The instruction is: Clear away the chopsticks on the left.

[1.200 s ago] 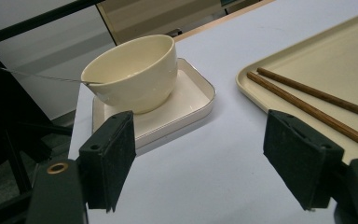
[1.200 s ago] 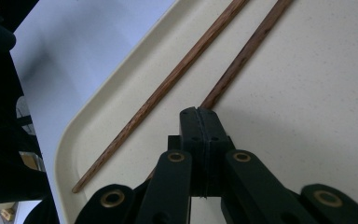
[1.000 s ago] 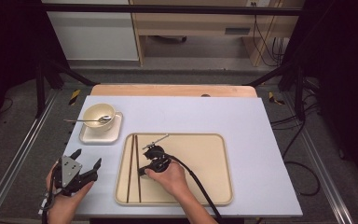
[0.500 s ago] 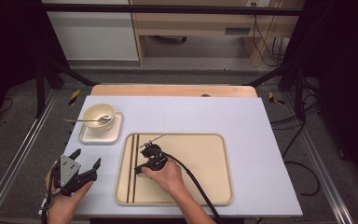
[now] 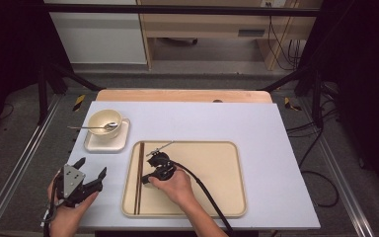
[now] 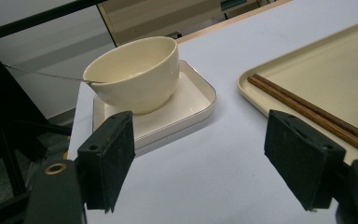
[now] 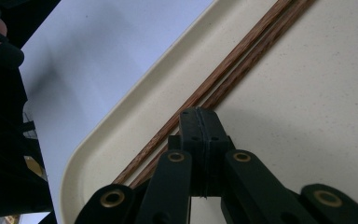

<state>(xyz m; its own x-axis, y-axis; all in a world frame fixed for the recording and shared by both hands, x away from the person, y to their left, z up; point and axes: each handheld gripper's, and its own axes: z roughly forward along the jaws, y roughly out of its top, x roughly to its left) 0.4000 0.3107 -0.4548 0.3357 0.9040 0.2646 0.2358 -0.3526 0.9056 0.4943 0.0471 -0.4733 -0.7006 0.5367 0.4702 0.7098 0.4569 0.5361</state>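
High view showed right gripper point(image 5: 150, 163) over tray point(image 5: 227, 197), jaws pressed together just above chopsticks point(image 5: 139, 177) lying along tray's left rim; contact with them unclear; left gripper point(image 5: 90, 174) rested left of tray, jaws spread, empty; bowl point(image 5: 104, 122) beyond tray's far-left corner.

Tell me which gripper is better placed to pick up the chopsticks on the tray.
Right. The right gripper is over the tray, shut, its tips beside the chopsticks. The left gripper rests open on the table, off the tray, facing the bowl.
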